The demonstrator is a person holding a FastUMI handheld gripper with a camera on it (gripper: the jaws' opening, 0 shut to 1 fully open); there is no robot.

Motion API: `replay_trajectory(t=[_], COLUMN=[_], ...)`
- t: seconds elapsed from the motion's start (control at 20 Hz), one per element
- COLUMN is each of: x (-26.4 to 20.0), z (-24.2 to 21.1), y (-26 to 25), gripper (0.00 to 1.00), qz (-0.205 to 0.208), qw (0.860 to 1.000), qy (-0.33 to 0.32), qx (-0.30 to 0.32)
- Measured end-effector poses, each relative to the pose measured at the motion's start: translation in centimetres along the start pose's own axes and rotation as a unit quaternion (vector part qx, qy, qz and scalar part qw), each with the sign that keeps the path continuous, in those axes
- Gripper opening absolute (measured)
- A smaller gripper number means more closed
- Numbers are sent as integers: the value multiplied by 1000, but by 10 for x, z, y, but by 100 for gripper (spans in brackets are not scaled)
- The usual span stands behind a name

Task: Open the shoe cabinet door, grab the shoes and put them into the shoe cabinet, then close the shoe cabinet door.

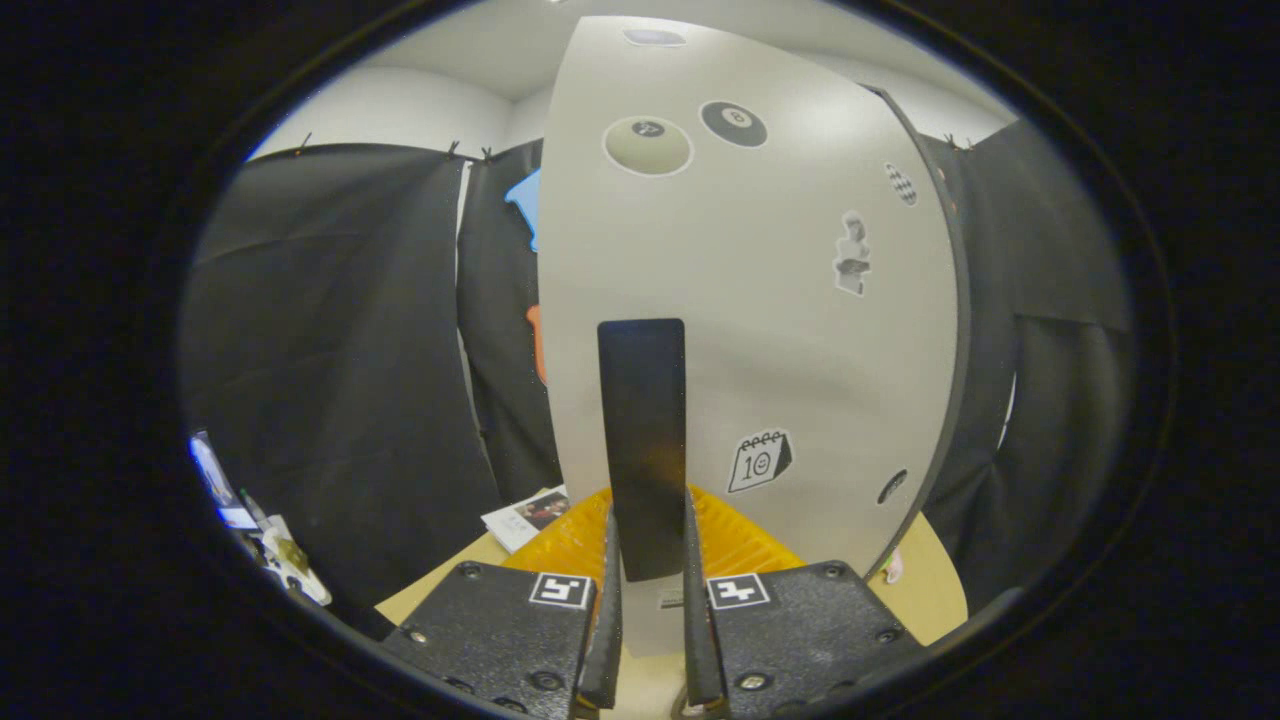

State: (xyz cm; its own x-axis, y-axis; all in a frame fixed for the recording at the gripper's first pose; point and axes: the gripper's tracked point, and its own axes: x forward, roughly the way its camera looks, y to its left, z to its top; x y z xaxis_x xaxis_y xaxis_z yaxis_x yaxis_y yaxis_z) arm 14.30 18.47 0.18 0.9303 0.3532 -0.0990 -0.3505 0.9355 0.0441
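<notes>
The shoe cabinet door (760,300) stands close ahead, a pale grey panel dotted with stickers, two of them billiard balls near its top. Its tall black handle (643,440) runs down between the fingers (610,610), which pinch its lower end from both sides. Orange ridged material (740,545) shows just beyond them; what it is cannot be made out. The tan worktop (930,590) lies below.

One cabinet door (760,330); one black handle (643,440); six stickers (758,462); two tong fingers (604,630).
</notes>
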Motion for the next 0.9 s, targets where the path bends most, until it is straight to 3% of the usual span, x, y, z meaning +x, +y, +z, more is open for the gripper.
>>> replay_trajectory(t=[0.4,0.9], x=[-86,-169], z=[-11,-20], y=[-47,-140], gripper=[27,12], qz=[-45,-111], qw=[999,994], qy=[-7,-8], qx=[2,19])
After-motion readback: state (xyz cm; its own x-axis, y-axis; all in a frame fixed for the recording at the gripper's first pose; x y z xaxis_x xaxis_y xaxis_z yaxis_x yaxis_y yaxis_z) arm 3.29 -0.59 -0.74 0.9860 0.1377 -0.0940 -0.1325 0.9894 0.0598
